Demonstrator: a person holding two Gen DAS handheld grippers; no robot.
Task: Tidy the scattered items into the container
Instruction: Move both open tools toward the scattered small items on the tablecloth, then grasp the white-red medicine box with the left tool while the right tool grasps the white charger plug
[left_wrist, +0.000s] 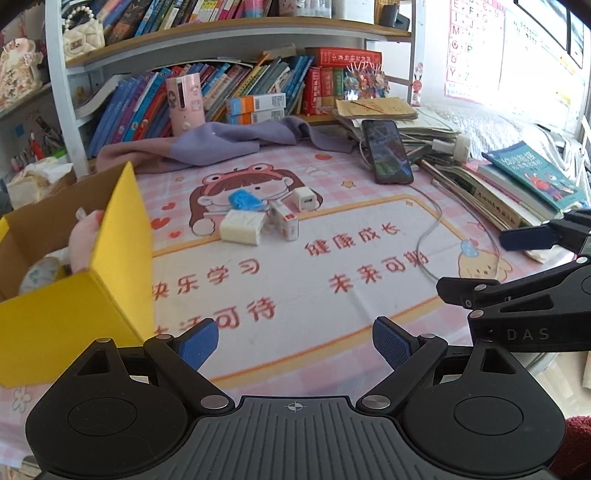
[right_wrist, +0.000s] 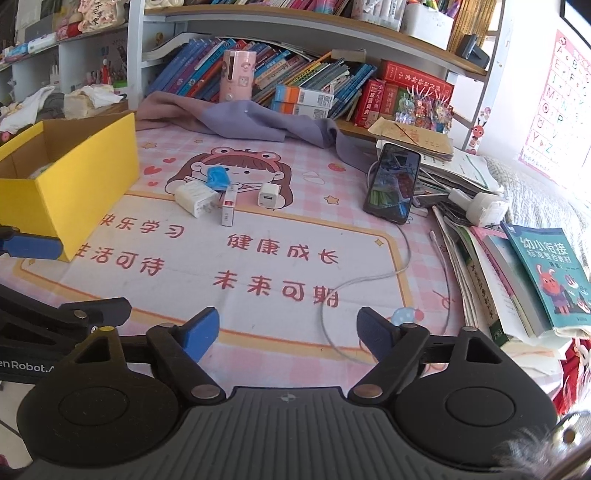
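Both hand-held grippers, left (left_wrist: 295, 341) and right (right_wrist: 288, 332), hang spread wide and empty over bare printed mat (right_wrist: 258, 266). Boxy plastic chargers (right_wrist: 194, 199), a crumpled blue wrapper (right_wrist: 218, 177) and a small carton (right_wrist: 228, 210) cluster mid-surface; the yellow cardboard box (right_wrist: 81, 188) stands left.

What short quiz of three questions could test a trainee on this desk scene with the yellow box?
1. True or false: the yellow cardboard box stands to the left of the small scattered items.
2. How many small items lie grouped on the cartoon girl print of the pink checked desk mat?
3. Choose: the left hand-held gripper is (a) open and holds nothing, (b) shut on the small white cube charger.

Key:
1. True.
2. Four: the large white plug adapter, the crumpled blue wrapper, the small white and red carton and the cube charger.
3. (a); the right hand-held gripper is open too.
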